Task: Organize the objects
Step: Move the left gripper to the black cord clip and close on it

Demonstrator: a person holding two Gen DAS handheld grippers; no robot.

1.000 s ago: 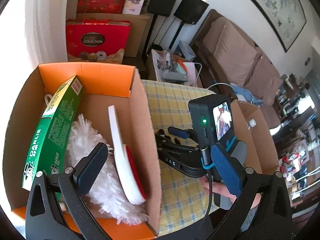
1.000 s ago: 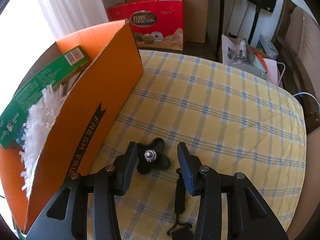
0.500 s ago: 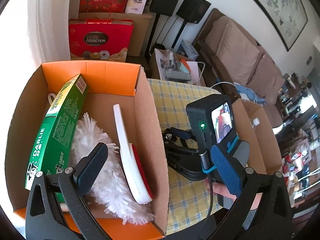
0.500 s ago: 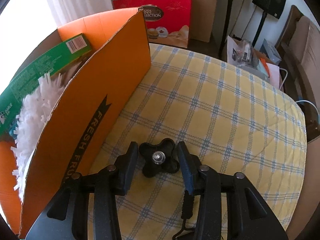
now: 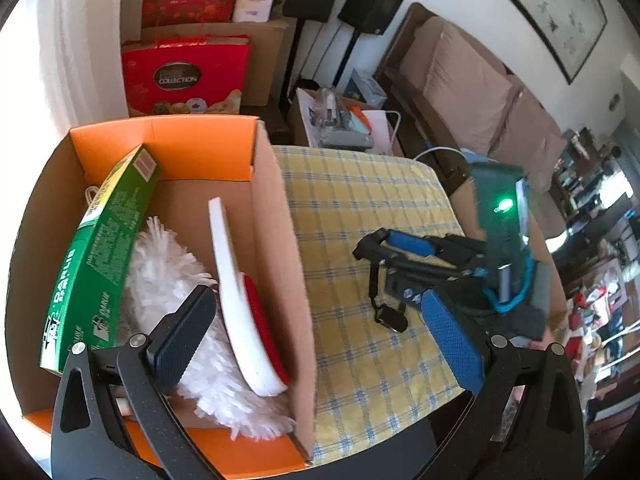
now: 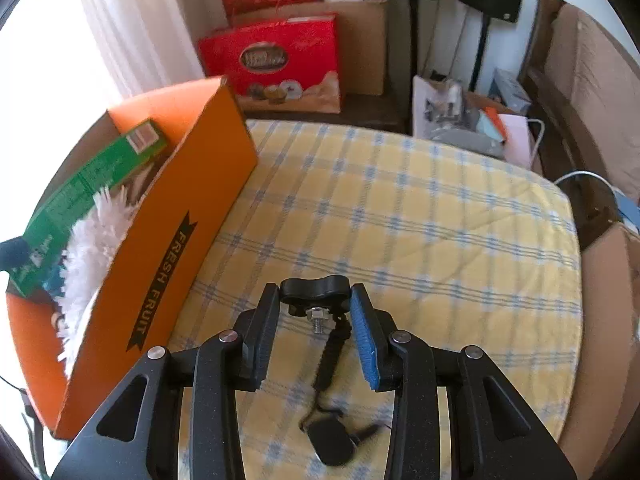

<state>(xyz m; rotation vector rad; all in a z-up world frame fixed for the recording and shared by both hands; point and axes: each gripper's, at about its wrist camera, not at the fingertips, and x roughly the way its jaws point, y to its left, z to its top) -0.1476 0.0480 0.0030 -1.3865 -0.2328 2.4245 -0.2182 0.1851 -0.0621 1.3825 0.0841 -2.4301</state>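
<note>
My right gripper (image 6: 314,306) is shut on a black star-shaped knob (image 6: 314,290) with a bolt; its black strap (image 6: 330,360) and tag hang down over the yellow checked cloth (image 6: 420,220). It is lifted just above the cloth, to the right of the orange cardboard box (image 6: 160,264). In the left wrist view the right gripper (image 5: 384,246) holds the knob over the cloth. My left gripper (image 5: 320,340) is open and empty, hovering over the box's right wall (image 5: 280,240). Inside the box lie a green Darlie carton (image 5: 96,256), a white fluffy duster (image 5: 168,272) and a white-and-red brush (image 5: 244,312).
The cloth covers a low table whose far edge (image 6: 400,132) meets cluttered bags and a red gift box (image 6: 276,64). A brown sofa (image 5: 480,92) stands at the right. A cardboard box (image 6: 608,300) sits beside the table's right edge.
My right gripper closed on the black knob and lifted it off the cloth, its strap now dangling. The left gripper rose slightly over the box.
</note>
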